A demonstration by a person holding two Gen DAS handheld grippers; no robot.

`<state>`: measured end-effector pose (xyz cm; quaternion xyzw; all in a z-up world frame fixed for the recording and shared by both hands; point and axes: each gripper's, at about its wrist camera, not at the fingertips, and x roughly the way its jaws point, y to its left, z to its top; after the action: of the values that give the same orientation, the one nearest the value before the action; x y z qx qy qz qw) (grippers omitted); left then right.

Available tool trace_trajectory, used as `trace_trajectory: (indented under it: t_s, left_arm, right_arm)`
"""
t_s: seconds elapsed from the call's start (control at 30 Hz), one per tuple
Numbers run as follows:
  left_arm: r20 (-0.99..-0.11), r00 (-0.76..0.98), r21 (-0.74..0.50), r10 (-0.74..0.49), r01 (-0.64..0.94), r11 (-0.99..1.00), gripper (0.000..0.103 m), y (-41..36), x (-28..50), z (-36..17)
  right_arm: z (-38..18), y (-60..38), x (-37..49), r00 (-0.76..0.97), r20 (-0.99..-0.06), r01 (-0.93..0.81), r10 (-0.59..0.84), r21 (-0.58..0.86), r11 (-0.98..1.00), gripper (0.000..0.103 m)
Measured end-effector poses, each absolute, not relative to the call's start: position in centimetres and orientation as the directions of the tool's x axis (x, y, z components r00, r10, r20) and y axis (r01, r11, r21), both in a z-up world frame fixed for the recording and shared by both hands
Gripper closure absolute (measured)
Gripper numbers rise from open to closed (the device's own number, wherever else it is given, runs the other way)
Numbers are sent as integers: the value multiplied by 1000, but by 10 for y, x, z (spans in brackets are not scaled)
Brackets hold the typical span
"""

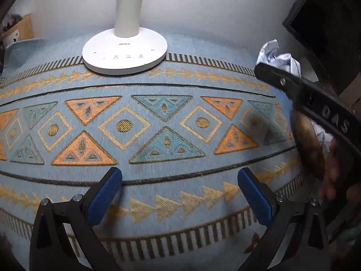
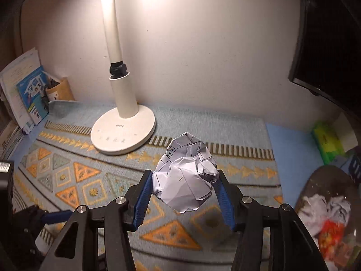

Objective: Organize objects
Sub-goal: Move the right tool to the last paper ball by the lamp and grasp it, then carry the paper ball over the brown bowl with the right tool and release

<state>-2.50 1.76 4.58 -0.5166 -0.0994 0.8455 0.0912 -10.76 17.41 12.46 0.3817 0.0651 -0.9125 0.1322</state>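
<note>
A crumpled ball of white lined paper hangs above the patterned blue table mat, with my right gripper shut on it, blue pads pressing both sides. In the left wrist view the same paper shows at the far right beyond the right gripper's black finger. My left gripper stands open over the mat, nothing between its blue pads. One of its blue fingers appears at the lower left of the right wrist view.
A white desk lamp stands at the back of the mat, its base near the wall. Books and a pen cup sit back left. A bin of crumpled paper and wrappers is lower right, beside a green pack.
</note>
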Motion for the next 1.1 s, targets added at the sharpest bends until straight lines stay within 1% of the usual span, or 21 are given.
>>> trace_trajectory:
  t_s: [0.13,0.27,0.43,0.53,0.67,0.83,1.0,1.1]
  left_arm:
    - [-853,-448,-260,268,-80,-962,1,32,1,59]
    - [-853,-442,-255,279,-114,-960,1,50,25,65]
    - [-863,-406,-242,301,-190,-952,2,79,28,62]
    - [-856,-405,-238,322,-244,-940,2,96,29,68]
    - [-859,-385,-231,336,-295,-927,2,113,27,68]
    - [-864,-383,-224,327,-289,-931,2,113,23,68]
    - [-869,-390,-227,305,-233,-946,2,97,13,68]
    - [-875,-388,-223,289,-206,-953,1,89,11,65]
  right_arm:
    - [124,205,-54,-649,-739,250,-182,19,-968,49]
    - [106,238,-11,-607,-778,167,-160,71,-983,49]
    - [86,277,28,-557,-818,54,-144,137,-989,49]
    - [88,295,38,-564,-817,0,-123,149,-989,49]
    - [111,322,45,-644,-758,-56,-99,176,-983,49]
    - [134,369,28,-715,-698,-200,34,157,-967,48]
    - [136,411,-11,-701,-696,-315,155,108,-943,48]
    - [131,421,-27,-683,-712,-324,166,92,-942,48]
